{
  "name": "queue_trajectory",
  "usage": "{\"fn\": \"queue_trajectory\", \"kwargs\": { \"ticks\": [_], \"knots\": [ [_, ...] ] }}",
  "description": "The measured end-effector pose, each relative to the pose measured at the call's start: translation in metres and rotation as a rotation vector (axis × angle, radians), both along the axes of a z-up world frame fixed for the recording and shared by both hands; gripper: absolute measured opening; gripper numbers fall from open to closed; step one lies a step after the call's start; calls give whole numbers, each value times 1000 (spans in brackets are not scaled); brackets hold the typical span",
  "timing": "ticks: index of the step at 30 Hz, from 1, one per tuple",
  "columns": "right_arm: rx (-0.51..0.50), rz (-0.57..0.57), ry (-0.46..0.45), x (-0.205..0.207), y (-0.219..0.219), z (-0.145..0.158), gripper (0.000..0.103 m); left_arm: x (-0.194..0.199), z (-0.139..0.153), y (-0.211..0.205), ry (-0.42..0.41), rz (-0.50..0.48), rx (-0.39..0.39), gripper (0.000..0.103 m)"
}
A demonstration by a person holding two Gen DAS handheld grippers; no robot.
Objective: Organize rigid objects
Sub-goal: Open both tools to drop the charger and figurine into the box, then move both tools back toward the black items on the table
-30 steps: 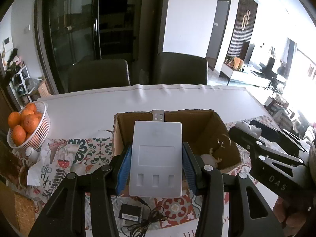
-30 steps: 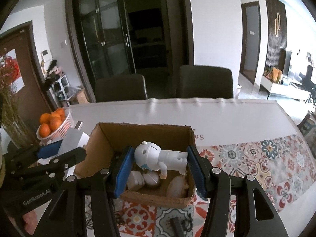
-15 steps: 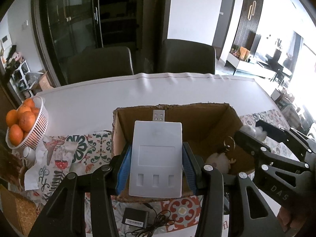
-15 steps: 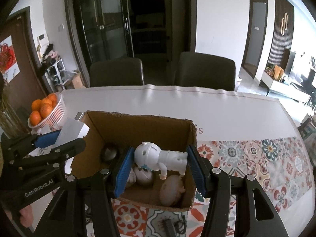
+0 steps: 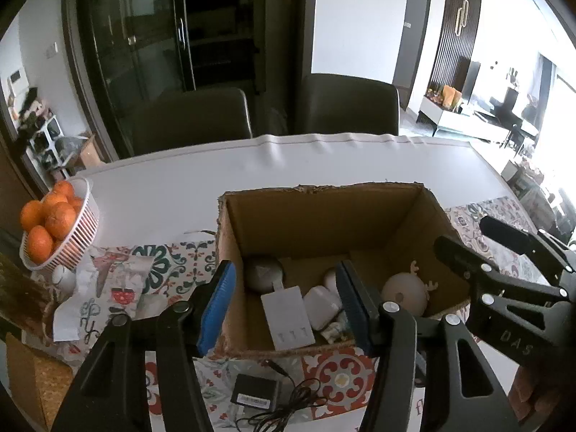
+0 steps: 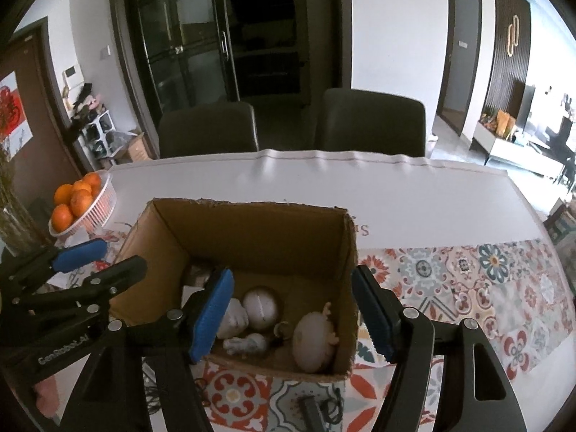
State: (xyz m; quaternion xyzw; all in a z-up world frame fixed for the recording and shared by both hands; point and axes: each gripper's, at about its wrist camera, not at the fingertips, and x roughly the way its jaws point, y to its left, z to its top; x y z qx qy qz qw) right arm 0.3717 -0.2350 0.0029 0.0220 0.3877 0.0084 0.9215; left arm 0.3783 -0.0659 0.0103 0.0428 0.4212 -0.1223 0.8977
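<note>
An open cardboard box (image 5: pixel 324 223) stands on the table. My left gripper (image 5: pixel 286 306) hangs over its near left part, jaws opening, nothing pressed between the blue pads. A flat white device with a USB plug (image 5: pixel 288 318) lies loose on the box floor below it, beside a round grey-white ball (image 5: pixel 262 273) and an antlered round toy (image 5: pixel 406 293). My right gripper (image 6: pixel 292 318) is over the box's (image 6: pixel 252 230) near right part, jaws also opening and holding nothing. A white robot figurine (image 6: pixel 237 327) lies on the floor under it.
A white basket of oranges (image 5: pixel 54 226) stands at the left, crumpled paper (image 5: pixel 104 295) next to it. A black adapter with cable (image 5: pixel 255 394) lies in front of the box on a patterned runner (image 6: pixel 486 288). Two dark chairs (image 6: pixel 370 122) stand behind the table.
The left gripper let go of the flat white device and the right gripper let go of the robot figurine. Both now lie in the box, and both pairs of jaws stand wider.
</note>
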Motion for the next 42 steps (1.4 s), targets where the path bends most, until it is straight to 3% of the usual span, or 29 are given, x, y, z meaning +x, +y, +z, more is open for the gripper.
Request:
{"fn": "queue_trajectory", "kwargs": {
  "ticks": [7, 12, 19, 33, 42],
  "knots": [
    [1, -12, -36, -14, 0, 5, 71, -15, 8, 5, -23, 3, 11, 58],
    [-13, -1, -53, -26, 6, 10, 71, -30, 9, 13, -20, 12, -23, 59],
    [-42, 1, -95, -54, 14, 11, 78, -57, 3, 18, -42, 21, -33, 60],
    [-94, -46, -165, -109, 20, -2, 83, -106, -9, 27, -143, 41, 56, 74],
    [-113, -90, -145, -120, 24, -24, 88, -114, -33, 32, -108, 47, 81, 79]
  ]
}}
